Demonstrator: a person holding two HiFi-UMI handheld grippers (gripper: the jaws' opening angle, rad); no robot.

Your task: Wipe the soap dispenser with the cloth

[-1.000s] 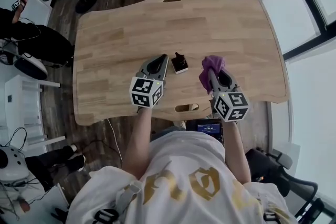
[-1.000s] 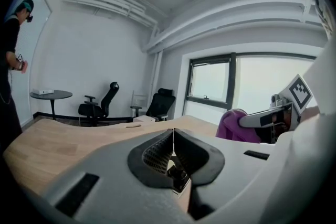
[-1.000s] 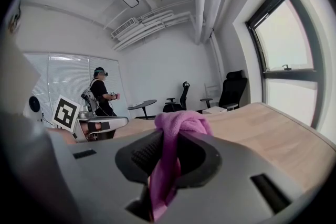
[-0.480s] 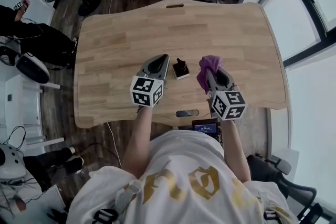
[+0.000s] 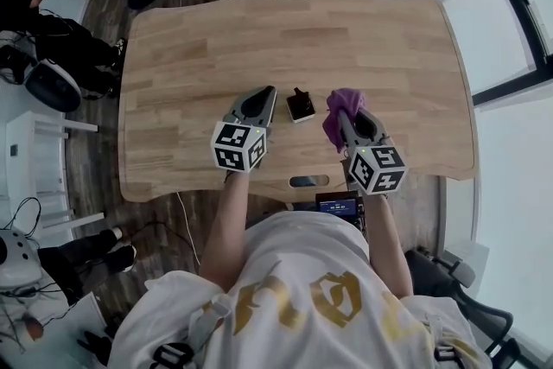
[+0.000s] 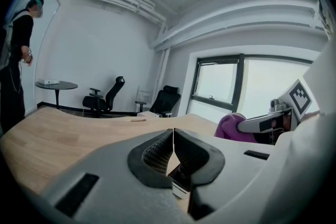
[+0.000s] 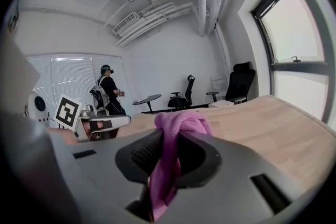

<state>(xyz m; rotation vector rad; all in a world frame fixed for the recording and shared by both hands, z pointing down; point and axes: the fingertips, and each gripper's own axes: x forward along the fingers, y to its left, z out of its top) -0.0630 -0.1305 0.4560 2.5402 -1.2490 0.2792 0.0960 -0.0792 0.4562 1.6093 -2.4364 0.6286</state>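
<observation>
Approach, I judge: my right gripper [image 5: 344, 118] clamps a crumpled purple cloth [image 5: 343, 103] in its jaws, near the small dark soap dispenser [image 5: 299, 104]. My left gripper [image 5: 267, 94] has its jaws closed on nothing. Next, the cloth must meet the dispenser.

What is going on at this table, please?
A person holds a gripper in each hand over a wooden table. The right gripper is shut on a purple cloth; the left gripper is shut and empty. A small soap dispenser stands between them, and the cloth does not seem to touch it yet.
</observation>
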